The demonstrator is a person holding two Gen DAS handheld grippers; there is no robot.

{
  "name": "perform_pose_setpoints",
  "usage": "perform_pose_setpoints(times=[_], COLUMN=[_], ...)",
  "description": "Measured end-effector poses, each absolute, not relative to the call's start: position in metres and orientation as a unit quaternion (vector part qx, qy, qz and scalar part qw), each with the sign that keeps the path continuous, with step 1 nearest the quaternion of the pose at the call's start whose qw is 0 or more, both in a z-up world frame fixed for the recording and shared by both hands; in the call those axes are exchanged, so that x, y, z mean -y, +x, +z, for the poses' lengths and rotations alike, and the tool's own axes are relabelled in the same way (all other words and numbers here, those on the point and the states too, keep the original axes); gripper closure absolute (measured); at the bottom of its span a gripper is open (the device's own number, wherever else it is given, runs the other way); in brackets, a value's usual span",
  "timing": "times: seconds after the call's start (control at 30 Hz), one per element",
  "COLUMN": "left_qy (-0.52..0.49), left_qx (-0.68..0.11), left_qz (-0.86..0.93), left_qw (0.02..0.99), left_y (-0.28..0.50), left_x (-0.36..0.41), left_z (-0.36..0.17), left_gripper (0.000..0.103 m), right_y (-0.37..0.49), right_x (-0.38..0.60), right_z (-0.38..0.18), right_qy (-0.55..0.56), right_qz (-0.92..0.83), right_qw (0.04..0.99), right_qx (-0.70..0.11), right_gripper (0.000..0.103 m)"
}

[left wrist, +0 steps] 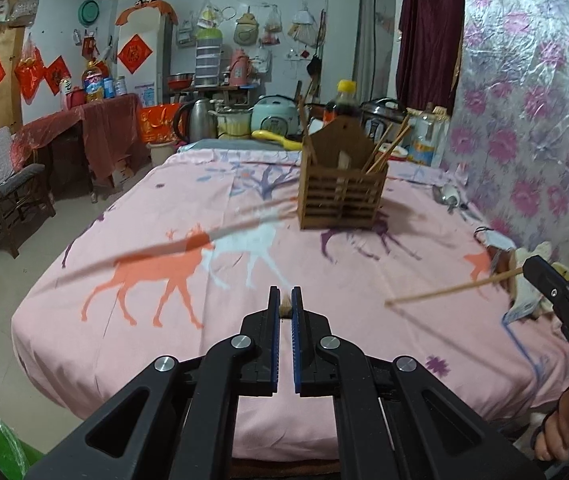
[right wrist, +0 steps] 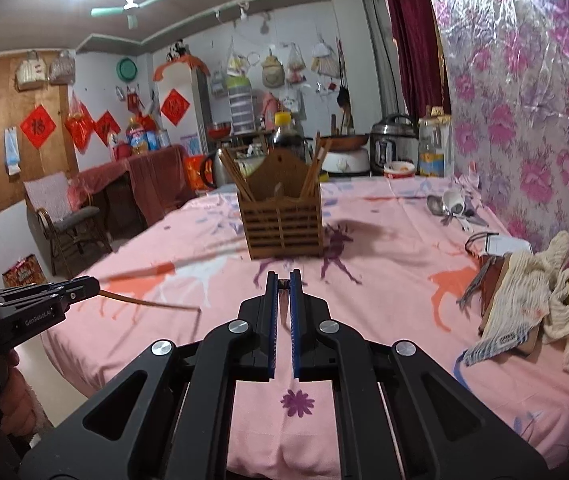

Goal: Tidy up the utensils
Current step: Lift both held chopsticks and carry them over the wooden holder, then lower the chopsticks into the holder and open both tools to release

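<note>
Chopsticks are split between both tools and the wooden utensil holder, which stands upright on the pink tablecloth with several sticks leaning in its compartments. Left gripper, on the near side of the holder, is clamped nearly closed on the end of one chopstick. Right gripper, also short of the holder, pinches another chopstick, while spoons lie to the holder's right.
</note>
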State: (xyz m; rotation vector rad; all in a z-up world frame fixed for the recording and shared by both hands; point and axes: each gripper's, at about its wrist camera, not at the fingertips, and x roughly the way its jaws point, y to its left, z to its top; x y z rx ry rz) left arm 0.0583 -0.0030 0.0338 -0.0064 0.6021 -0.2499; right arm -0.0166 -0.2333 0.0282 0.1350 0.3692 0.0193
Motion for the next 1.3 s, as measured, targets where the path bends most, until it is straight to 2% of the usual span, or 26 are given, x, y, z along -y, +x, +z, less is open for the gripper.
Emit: perform_pose_setpoints(times=[0.53,0.93,1.1,1.3], left_qy=[0.007,-0.003,-0.010,-0.027], left_qx=[-0.307,-0.217,-0.219,-0.300], left_qz=[-0.174,-0.186,-0.173,-0.155], left_qw=[0.936,0.958,0.960,0.941], left_y=[0.176,0.271,0.309,0.339], left_x=[0.049,0.092,0.102,0.093], left_z=[0.109,0.203,0.183,0.119], left_gripper=[0.097,0.097,0.097,0.097], right_y=[0.079,0.177,0.227,0.256], right_x=[0.256,0.267,0.262,0.263], right_z=[0.092,0.169,0.156,0.111], right_qy=[0.098,0.084,0.071,0.074], right_qz=[0.039,0.010,-0.005,-0.006], right_qw=[0.976,0.991,0.992,0.983], right_qx=[-0.192,-0.105,-0.100,-0.167], right_gripper=[0.097,0.097,0.097,0.092])
